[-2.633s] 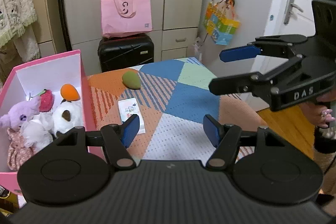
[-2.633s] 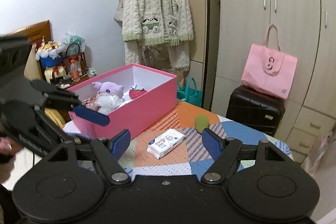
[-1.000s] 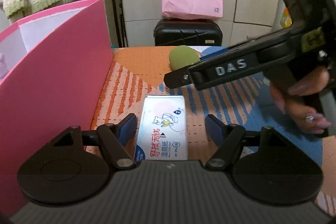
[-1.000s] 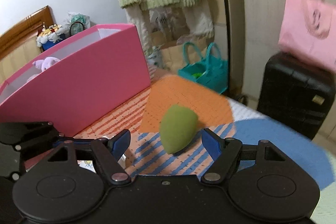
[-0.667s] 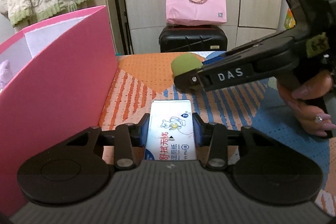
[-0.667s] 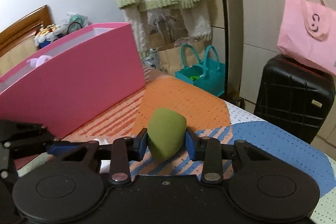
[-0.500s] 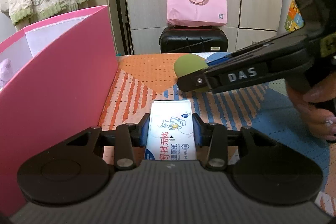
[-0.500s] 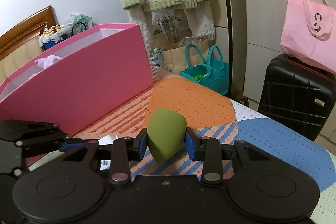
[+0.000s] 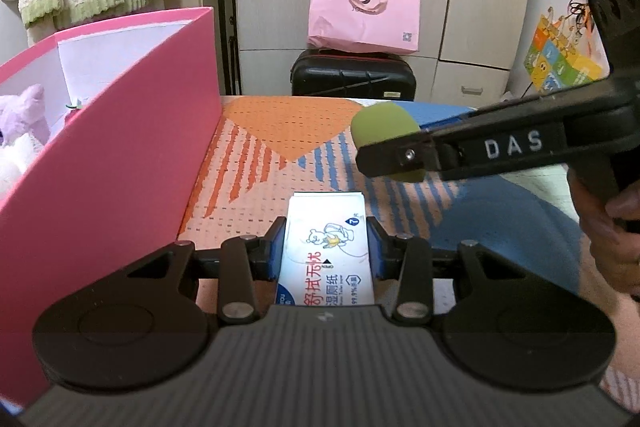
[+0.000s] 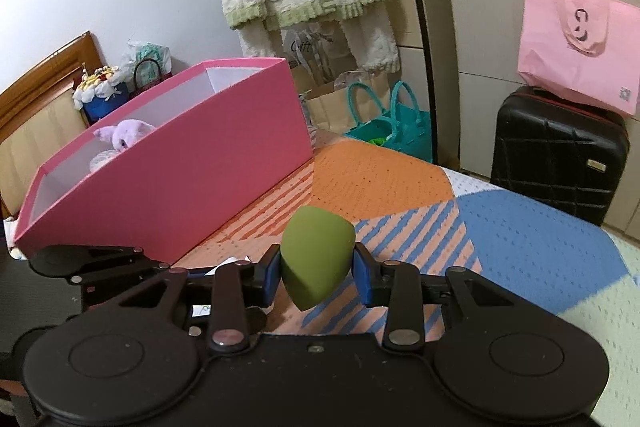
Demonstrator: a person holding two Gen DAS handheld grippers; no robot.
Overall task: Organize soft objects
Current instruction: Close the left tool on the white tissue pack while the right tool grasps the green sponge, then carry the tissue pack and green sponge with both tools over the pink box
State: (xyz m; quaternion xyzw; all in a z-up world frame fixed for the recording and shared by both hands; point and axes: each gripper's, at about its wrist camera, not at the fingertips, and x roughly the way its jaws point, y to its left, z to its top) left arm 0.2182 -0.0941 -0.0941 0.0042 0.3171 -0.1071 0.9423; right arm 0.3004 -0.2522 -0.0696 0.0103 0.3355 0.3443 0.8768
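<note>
the right tool [image 10: 316,269] is clamped on the green sponge [image 10: 316,259], squishy and light, egg shaped, held by its fat middle just above the patchwork surface [image 10: 520,239]. the left tool [image 9: 326,247] is clamped on the wipes pack [image 9: 326,251], a flat, soft, smooth plastic pack that may slip, held by its long sides. the pink box [image 9: 120,155] beside them looks like stiff card with plush toys [image 9: 24,123] inside.

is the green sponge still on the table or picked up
Picked up: the green sponge is clamped in the right hand-held gripper, clear of the tablecloth.
</note>
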